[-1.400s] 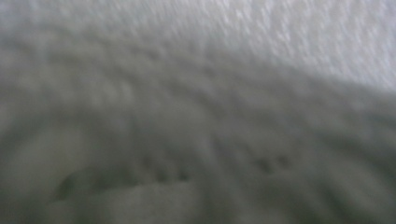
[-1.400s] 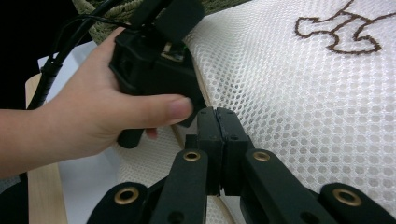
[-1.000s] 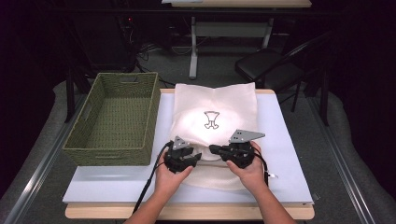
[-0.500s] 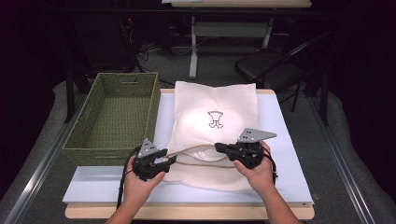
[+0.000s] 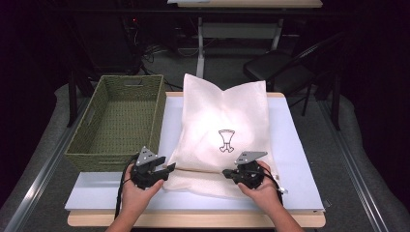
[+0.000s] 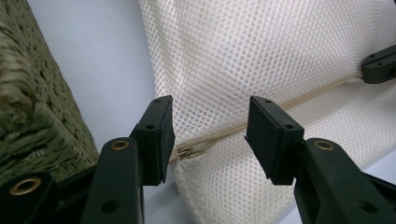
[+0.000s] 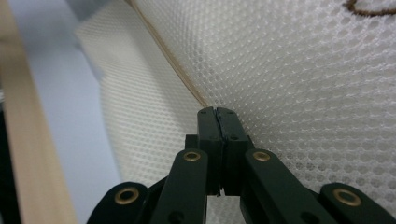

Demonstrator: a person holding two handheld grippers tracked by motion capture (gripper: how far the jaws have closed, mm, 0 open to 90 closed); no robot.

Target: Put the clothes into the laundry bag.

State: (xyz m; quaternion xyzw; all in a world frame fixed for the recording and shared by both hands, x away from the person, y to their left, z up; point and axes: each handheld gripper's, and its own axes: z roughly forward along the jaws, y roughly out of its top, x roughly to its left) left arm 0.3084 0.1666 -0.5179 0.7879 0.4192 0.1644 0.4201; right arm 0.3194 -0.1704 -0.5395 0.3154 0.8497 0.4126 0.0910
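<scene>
Left tongs [image 6: 208, 137] hang wide open at the zipper pull [image 6: 183, 150], having slid out to the mesh laundry bag's [image 5: 220, 121] left edge near the wicker basket [image 5: 116, 121]. Right tongs [image 7: 217, 122] pinch the zipper seam [image 6: 299, 100] shut. The bag lies across the desk's [image 5: 300, 145] middle; the zipper looks fully run.

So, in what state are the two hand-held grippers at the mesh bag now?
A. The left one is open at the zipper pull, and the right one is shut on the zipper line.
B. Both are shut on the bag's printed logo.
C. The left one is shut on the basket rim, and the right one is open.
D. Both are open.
A: the left hand-held gripper has its jaws apart around the zipper pull of the white mesh bag, while the right hand-held gripper has its jaws pressed together on the zipper line.
</scene>
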